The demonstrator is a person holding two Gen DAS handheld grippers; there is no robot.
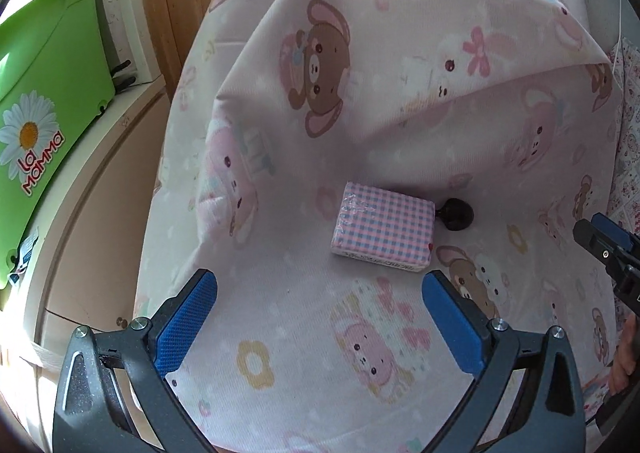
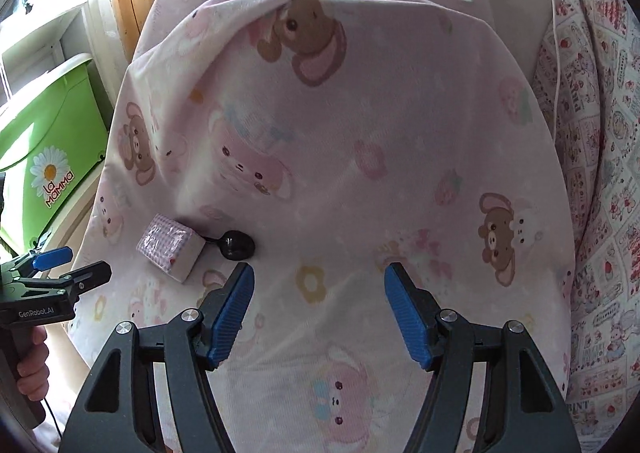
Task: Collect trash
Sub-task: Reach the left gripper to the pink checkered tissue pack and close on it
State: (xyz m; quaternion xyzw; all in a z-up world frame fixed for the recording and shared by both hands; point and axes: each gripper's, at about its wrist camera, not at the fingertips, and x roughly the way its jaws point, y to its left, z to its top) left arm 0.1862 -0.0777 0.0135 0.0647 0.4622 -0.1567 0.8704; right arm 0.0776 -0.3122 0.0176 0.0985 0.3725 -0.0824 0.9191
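Trash on the bed consists of 2 items: a checked tissue pack and a dark spoon-like piece lying against its far right edge. Left hand-held gripper has its blue pads spread wide apart, empty, with the pack just ahead of the right pad. Right hand-held gripper also stands apart and empty, the dark piece just beyond its left pad.

Recommended procedure: centre 1 gripper over 1 item only, align the pads with the pack's long sides, lower until the pads straddle it, then close. Avoid pinching the pink bedsheet, which is loose and folded.

Green bin marked with a daisy stands on the white furniture beside the bed, well apart from both items. Its contents are not visible.
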